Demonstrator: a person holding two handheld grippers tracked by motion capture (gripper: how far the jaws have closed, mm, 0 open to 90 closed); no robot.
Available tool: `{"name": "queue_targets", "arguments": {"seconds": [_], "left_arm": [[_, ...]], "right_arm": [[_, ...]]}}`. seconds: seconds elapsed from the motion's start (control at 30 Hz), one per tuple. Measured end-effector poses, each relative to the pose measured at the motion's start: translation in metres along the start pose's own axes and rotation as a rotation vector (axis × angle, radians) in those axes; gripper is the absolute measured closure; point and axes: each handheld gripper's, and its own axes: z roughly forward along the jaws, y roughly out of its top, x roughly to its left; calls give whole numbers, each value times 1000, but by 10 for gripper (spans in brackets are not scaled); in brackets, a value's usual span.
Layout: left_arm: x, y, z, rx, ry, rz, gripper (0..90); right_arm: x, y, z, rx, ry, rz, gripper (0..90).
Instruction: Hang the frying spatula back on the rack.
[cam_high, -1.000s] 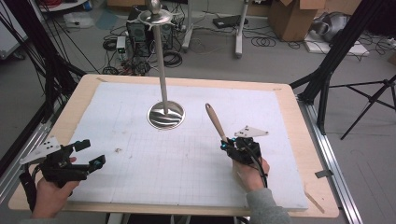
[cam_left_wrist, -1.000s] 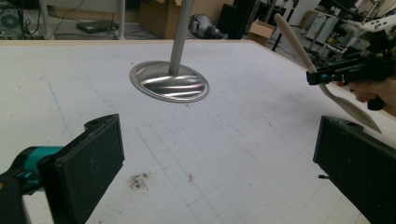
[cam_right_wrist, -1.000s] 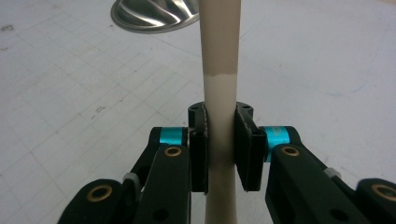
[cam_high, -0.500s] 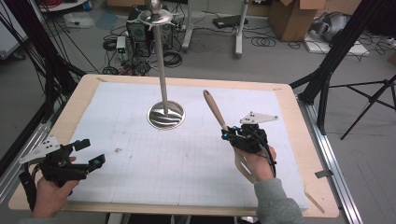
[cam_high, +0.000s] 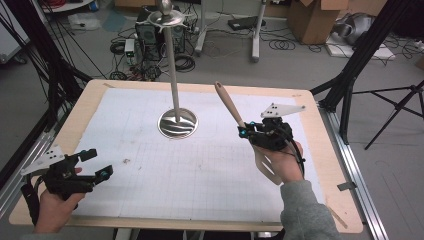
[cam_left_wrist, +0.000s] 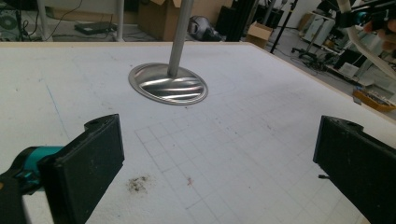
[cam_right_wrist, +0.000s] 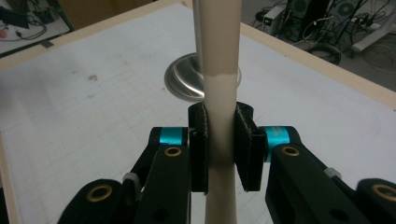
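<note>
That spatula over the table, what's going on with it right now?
A person holds a two-jaw gripper in each hand at a table. The right gripper is shut on a pale spatula, clamped around the handle, and holds it off the table with the handle tip pointing up and away and the blade hanging by the hand. The left gripper hangs open over the near left of the mat with nothing between its jaws. A metal stand with a round base sits mid-table.
</note>
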Motion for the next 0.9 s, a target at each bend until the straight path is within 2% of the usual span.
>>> {"name": "queue_targets", "arguments": {"seconds": [0.27,0.63,0.9], "left_arm": [[1,-1,2,5,-5,-8,21],[1,-1,2,-1,-9,-7,21],[1,-1,1,-3,-12,-6,21]], "right_arm": [[-2,22,-7,-56,23,-19,781],[-3,48,-12,-86,53,-32,782],[-4,67,-8,-101,59,-43,781]]}}
